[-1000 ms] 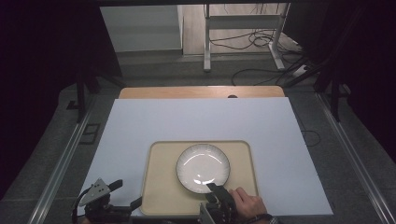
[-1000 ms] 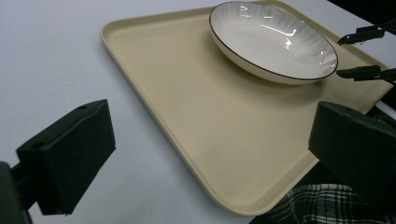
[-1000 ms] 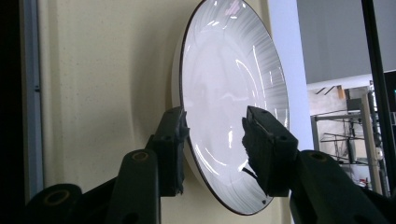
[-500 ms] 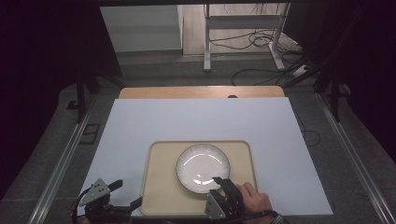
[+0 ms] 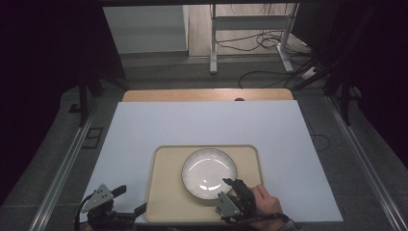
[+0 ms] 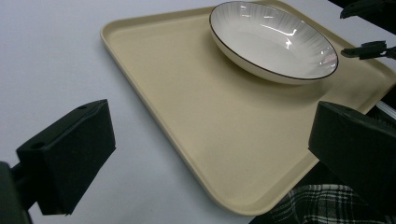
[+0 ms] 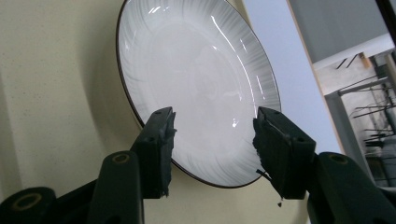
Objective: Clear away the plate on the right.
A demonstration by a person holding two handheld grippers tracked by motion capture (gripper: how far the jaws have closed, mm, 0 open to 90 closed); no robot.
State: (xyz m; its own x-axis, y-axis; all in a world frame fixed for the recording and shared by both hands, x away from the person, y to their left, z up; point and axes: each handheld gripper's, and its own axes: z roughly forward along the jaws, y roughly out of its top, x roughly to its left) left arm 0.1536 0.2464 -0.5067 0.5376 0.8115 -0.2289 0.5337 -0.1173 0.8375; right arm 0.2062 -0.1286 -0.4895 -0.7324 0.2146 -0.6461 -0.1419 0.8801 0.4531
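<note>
Now right tool (image 7: 212, 140) agape, straddling plate (image 7: 196, 79) rim

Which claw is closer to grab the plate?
The right claw, most likely. Its open jaws already sit at the plate rim, with the plate showing between them. The left claw hangs open off the tray's near left corner, farther away.

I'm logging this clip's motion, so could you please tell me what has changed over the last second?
The right claw eased slightly back toward the person and to the right, its jaws open at the plate's near rim, gripping nothing. The left claw, plate and tray stayed put.
</note>
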